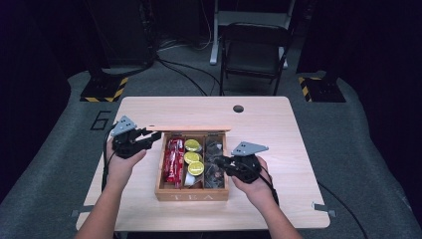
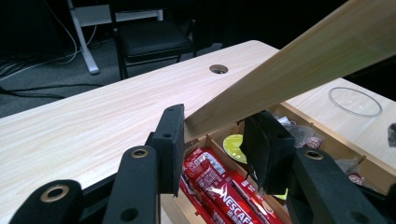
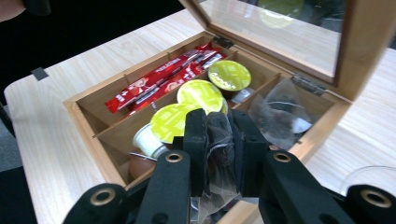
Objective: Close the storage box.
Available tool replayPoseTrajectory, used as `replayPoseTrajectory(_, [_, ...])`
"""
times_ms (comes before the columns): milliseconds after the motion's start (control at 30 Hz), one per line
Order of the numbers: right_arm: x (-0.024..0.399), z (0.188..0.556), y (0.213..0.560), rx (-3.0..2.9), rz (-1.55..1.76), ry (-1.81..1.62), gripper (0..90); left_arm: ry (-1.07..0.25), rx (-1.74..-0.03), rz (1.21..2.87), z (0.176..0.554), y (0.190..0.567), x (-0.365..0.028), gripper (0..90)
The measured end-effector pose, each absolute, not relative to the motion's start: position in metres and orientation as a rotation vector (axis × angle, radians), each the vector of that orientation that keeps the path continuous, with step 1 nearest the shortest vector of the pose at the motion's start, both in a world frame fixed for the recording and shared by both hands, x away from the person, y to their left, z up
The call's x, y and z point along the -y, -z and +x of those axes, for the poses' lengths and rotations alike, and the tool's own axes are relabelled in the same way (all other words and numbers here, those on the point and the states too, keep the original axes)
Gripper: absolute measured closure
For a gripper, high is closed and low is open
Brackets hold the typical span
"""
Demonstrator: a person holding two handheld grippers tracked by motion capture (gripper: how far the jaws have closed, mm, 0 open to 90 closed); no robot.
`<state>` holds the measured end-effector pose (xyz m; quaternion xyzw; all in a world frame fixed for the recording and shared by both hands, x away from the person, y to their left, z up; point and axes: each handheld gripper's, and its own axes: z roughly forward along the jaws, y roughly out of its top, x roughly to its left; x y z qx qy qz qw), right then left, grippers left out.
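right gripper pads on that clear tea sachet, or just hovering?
Touching. In the right gripper view both pads of the right gripper press the crinkled clear sachet between them, above the wooden tea box.

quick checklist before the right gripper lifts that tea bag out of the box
1. Right gripper shut on the clear tea bag: ok.
2. Lid held up by the left gripper, jaws around its edge: ok.
3. Way up out of the wooden box free of the lid: ok, lid stands at the back.
4. Only one tea bag pinched: cannot tell.
5. Green-topped capsules apart from the right gripper: cannot tell, they lie close behind its jaws.
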<state>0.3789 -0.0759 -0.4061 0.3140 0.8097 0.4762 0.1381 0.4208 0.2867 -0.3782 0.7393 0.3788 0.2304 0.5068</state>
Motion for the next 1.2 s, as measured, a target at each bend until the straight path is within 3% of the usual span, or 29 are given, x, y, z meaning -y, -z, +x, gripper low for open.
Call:
replayPoseTrajectory(567, [0.117,0.408,0.386,-2.223,1.013,-1.303,78.3,-0.553,-0.914,1.783,0.421,0.378,-0.287,59.2])
replayPoseTrajectory(1200, [0.136,0.424,0.386,-2.187,1.068,-1.257,78.3,-0.555,-0.913,1.778,0.421,0.378,-0.287,59.2])
